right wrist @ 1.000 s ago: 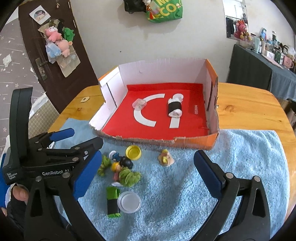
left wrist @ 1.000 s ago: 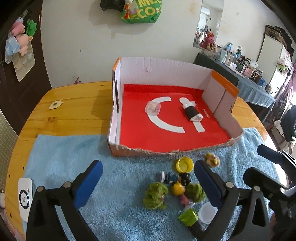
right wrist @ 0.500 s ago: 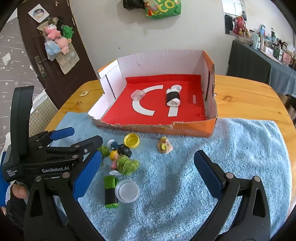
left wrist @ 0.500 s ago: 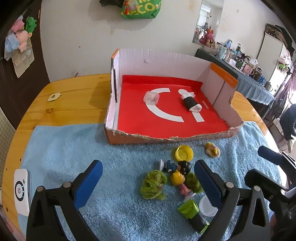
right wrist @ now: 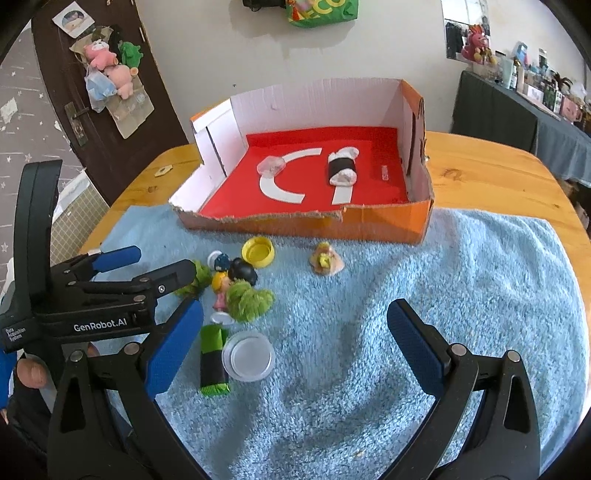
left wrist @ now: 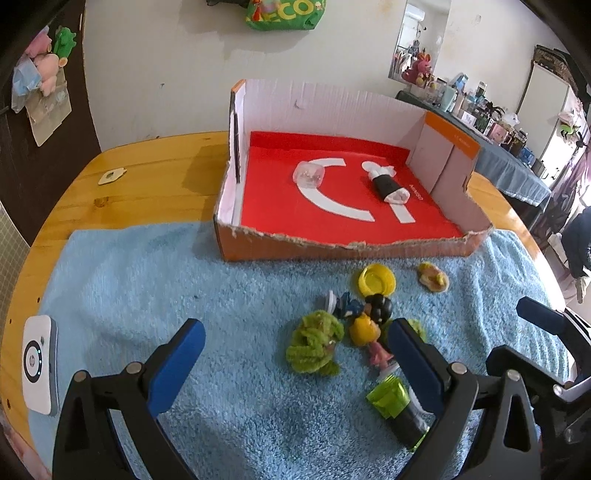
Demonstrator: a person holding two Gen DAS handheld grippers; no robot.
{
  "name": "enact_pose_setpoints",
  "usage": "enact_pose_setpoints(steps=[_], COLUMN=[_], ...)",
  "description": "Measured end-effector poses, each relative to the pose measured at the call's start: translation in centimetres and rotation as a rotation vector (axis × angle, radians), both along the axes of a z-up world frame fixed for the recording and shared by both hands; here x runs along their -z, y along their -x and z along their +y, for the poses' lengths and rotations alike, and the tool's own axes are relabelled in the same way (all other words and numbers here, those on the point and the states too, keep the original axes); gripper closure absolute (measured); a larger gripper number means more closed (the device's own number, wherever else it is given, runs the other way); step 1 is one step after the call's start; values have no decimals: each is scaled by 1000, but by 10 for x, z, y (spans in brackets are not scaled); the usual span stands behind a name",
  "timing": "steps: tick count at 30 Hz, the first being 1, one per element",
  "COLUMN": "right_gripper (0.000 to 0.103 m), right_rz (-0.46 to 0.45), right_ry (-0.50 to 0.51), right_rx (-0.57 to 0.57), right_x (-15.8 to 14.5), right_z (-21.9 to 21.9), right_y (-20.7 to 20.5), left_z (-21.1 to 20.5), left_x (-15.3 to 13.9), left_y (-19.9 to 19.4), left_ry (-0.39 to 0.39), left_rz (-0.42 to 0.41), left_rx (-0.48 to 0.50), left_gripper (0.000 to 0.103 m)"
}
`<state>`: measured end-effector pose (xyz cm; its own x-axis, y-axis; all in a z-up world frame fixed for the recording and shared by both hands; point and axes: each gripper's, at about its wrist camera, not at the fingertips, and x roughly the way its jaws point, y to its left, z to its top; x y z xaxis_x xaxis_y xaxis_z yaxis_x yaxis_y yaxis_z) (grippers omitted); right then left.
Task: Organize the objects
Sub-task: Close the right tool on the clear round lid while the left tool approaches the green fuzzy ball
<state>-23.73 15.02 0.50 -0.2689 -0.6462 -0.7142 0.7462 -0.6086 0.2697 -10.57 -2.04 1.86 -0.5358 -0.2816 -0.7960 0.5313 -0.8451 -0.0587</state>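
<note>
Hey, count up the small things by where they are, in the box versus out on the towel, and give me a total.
In the cardboard box: 2 (clear capsule, black-and-white roll)
On the blue towel: 9 (yellow cap, tan shell toy, 2 green fuzzy toys, 3 little figures, green-and-black roll, white lid)
Total: 11

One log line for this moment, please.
left gripper: open, empty | right gripper: open, empty | box: two items | toys: on towel

Pale plaster wall (left wrist: 166, 66) at the far side, a green bag (left wrist: 284, 14) hanging on it. Dark door (right wrist: 74, 92) at left, plush toys (right wrist: 107, 70) pinned there. Cluttered side table (left wrist: 509, 162) at right, daylight coming in beyond.
</note>
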Motion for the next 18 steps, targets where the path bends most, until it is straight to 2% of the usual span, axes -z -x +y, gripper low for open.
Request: enact_pose_setpoints(steps=[15, 18], right_gripper=[1, 1], right_rz=[52, 67], right_ry=[-64, -84], right_rx=[-6, -16], right_x=[20, 23], right_z=[0, -2], right_y=[-15, -20], left_z=[8, 8], left_x=[12, 14], left_y=[-10, -10], left_ry=[37, 39], left_rz=[-10, -13], left_rx=[-3, 1], left_gripper=[2, 5])
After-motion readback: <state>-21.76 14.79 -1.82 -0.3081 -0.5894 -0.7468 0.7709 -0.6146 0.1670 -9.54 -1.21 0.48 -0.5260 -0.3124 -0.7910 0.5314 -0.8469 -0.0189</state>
